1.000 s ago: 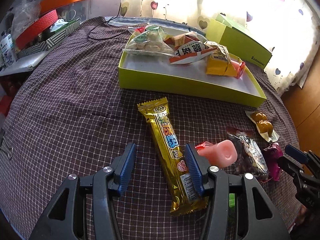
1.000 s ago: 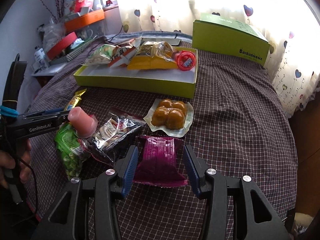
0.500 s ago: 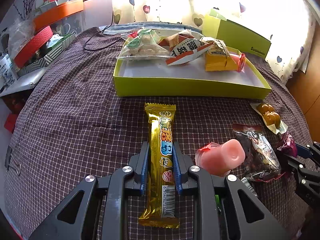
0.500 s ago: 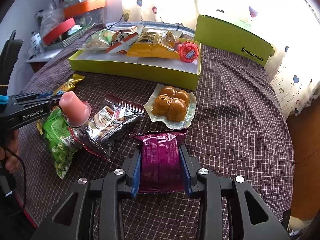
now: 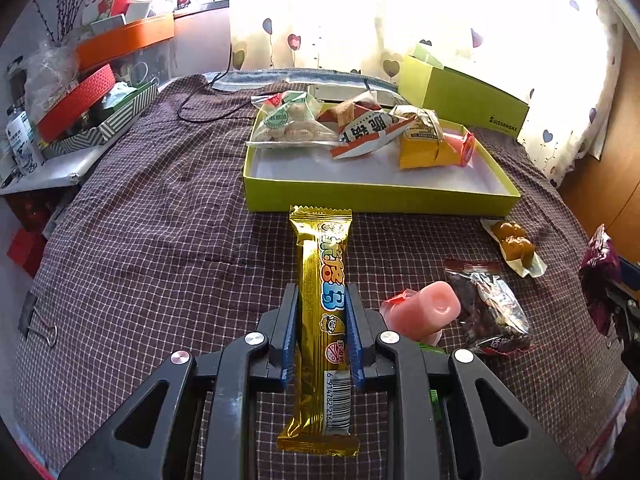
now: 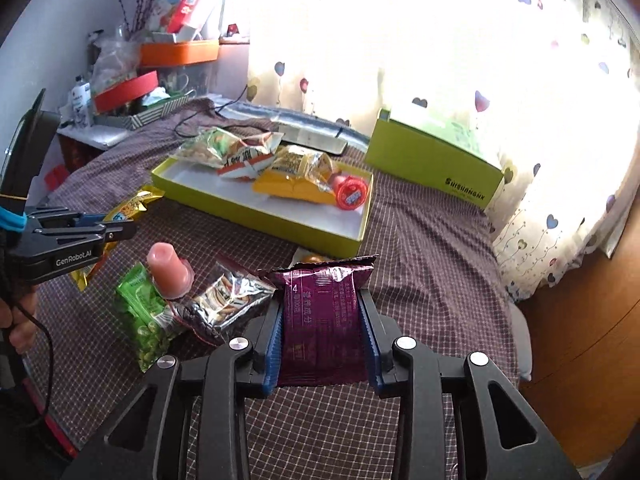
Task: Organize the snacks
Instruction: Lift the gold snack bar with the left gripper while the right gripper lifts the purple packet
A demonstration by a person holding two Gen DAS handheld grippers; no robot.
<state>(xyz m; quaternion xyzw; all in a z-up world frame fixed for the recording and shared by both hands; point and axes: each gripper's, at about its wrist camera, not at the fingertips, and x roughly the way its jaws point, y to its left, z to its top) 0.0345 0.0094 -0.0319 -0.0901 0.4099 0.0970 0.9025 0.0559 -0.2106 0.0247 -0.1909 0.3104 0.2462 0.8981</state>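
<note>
My left gripper [image 5: 322, 334] is shut on a long gold snack bar [image 5: 326, 276] and holds it just above the checked cloth, its far end near the yellow-green box tray [image 5: 376, 198]. My right gripper [image 6: 322, 340] is shut on a purple snack packet [image 6: 324, 320] and holds it lifted above the cloth. The tray [image 6: 280, 224] holds several snack bags and a red-lidded jelly cup [image 6: 351, 194]. The left gripper also shows in the right wrist view [image 6: 120, 230] with the gold bar.
On the cloth lie a pink jelly cup [image 5: 424, 310], a silver-and-dark packet [image 5: 494, 314], a green pea bag [image 6: 146, 316] and a brown pastry pack [image 5: 514, 242]. The box lid [image 6: 432, 164] stands at the back right. Cluttered shelves [image 5: 80, 96] are at the left.
Both grippers closed on their snacks, the left on the gold bar and the right on the purple packet. The right gripper has since lifted its packet off the cloth.
</note>
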